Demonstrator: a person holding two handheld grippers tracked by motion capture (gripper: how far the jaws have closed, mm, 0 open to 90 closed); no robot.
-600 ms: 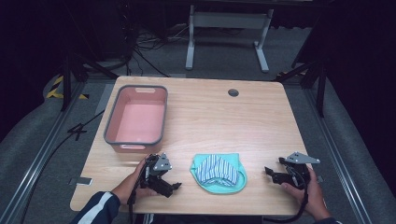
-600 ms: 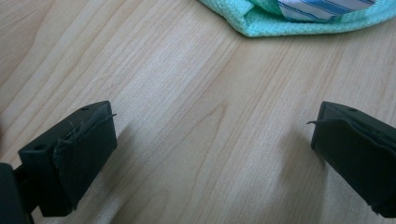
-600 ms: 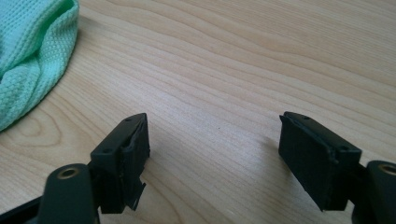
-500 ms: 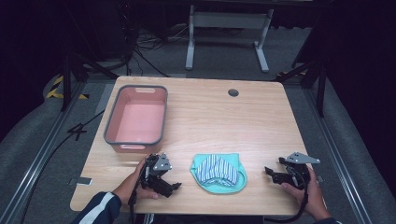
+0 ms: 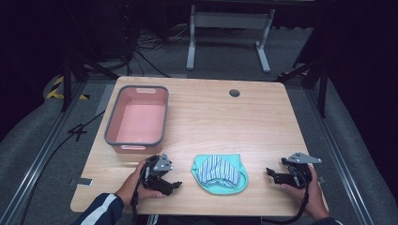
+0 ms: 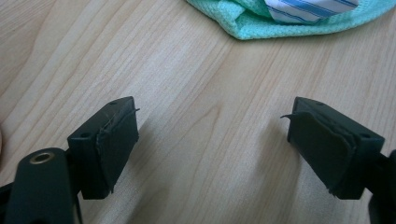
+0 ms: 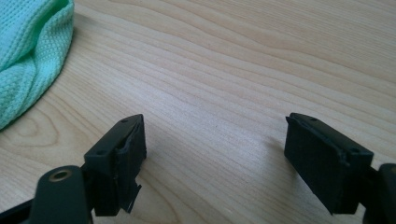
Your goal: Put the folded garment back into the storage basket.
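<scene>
A mint green cloth [image 5: 220, 183] lies near the table's front edge with a blue-and-white striped cloth [image 5: 217, 171] folded on top of it. My left gripper [image 5: 177, 184] rests on the table just left of the pile, open, jaws pointing toward it with bare wood between them. The left gripper view catches the green cloth [image 6: 261, 23] and striped cloth [image 6: 308, 7] at its top edge. My right gripper [image 5: 271, 174] sits right of the pile, open and empty. A corner of the green cloth [image 7: 28, 51] shows at the left of the right gripper view.
A pink bin with a grey rim [image 5: 110, 127] stands empty at the table's left, behind my left hand. A round cable hole [image 5: 234, 93] sits near the far edge. The wooden tabletop [image 5: 225, 126] stretches between bin and cloths. Metal stand legs and cables lie on the floor beyond.
</scene>
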